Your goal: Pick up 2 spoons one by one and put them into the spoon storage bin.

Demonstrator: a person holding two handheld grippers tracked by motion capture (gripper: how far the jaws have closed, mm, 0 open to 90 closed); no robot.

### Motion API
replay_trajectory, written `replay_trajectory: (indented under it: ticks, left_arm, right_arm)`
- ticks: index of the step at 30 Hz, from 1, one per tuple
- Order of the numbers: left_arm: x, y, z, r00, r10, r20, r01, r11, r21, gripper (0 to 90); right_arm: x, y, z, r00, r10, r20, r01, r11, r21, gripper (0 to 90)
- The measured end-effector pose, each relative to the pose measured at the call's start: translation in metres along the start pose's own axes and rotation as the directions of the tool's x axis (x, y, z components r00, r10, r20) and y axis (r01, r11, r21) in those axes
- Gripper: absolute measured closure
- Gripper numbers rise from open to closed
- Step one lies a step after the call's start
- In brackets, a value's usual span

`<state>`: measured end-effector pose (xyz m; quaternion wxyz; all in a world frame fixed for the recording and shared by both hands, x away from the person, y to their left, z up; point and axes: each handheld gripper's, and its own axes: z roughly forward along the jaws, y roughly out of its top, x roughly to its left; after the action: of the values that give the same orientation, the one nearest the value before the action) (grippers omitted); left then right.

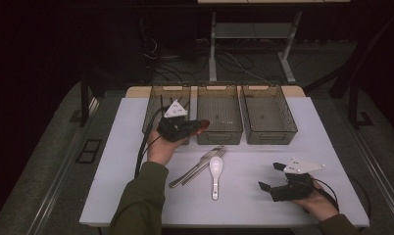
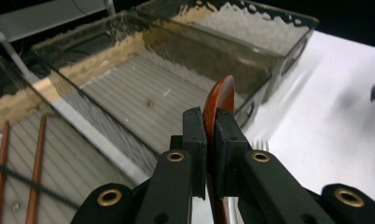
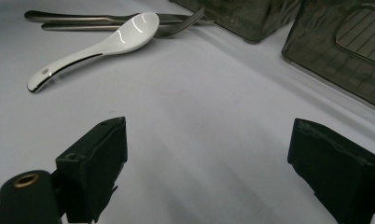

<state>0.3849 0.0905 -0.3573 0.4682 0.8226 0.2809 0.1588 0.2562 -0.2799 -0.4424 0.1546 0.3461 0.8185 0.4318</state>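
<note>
The left tongs (image 2: 210, 140) are pinching a reddish-brown wooden spoon (image 2: 219, 100) edge-on between pressed pads; the spoon is hanging above the near rim of the middle of three translucent grey plastic bins (image 1: 219, 137), its long axis running along the tongs toward that bin; the left hand is the nearer one, and lowering the spoon in appears to be the coming move. The right tongs (image 3: 206, 163) are resting spread and empty on the white bench (image 1: 332, 147), well apart. The left gripper view is showing two brown chopsticks (image 2: 36, 158) lying in the neighbouring bin; the right gripper view is showing a white ceramic spoon (image 3: 101, 44) beside steel forks (image 3: 129, 19).
</note>
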Motion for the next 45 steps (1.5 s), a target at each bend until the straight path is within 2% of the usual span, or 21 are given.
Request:
replay_trajectory:
  ticks: [7, 11, 24, 29, 38, 42, 43, 45]
  left_arm:
    - [-0.001, 0.022, 0.018, 0.9997, 0.026, 0.002, -0.026, 0.9994, -0.024, 84.1]
    - [0.001, 0.033, 0.03, 0.999, 0.044, 0.001, -0.044, 0.999, -0.01, 84.2]
    - [0.015, 0.059, 0.06, 0.9996, 0.007, -0.028, -0.009, 0.9988, -0.049, 84.2]
    - [0.02, 0.068, 0.071, 0.9988, -0.039, -0.029, 0.037, 0.9964, -0.076, 84.1]
    - [0.023, 0.075, 0.093, 0.9964, -0.076, -0.037, 0.071, 0.9919, -0.105, 84.1]
    - [0.019, 0.08, 0.102, 0.9972, -0.062, -0.042, 0.056, 0.9906, -0.125, 84.2]
    - [0.018, 0.08, 0.104, 0.9975, -0.049, -0.051, 0.043, 0.9919, -0.12, 84.1]
    - [0.017, 0.079, 0.11, 0.9953, -0.056, -0.079, 0.046, 0.9911, -0.125, 84.0]
  right_arm:
    - [0.0, 0.001, -0.001, 1.0, 0.002, 0.001, -0.002, 1.0, -0.004, 11.9]
    - [-0.001, 0.001, -0.001, 1.0, 0.002, 0.006, -0.002, 1.0, -0.003, 11.9]
    - [-0.003, -0.001, -0.003, 0.9997, 0.022, 0.015, -0.021, 1.0, -0.007, 11.9]
    - [-0.002, -0.001, -0.003, 0.9996, 0.023, 0.014, -0.023, 1.0, -0.004, 11.9]
    - [-0.003, -0.002, -0.004, 0.9997, 0.024, 0.009, -0.024, 1.0, -0.007, 11.9]
    - [-0.003, -0.002, -0.004, 0.9997, 0.022, 0.009, -0.022, 1.0, -0.006, 11.9]
    - [-0.003, -0.002, -0.004, 0.9998, 0.021, 0.008, -0.02, 1.0, -0.006, 11.9]
    - [-0.002, -0.002, -0.005, 0.9997, 0.023, 0.006, -0.023, 1.0, -0.009, 11.9]
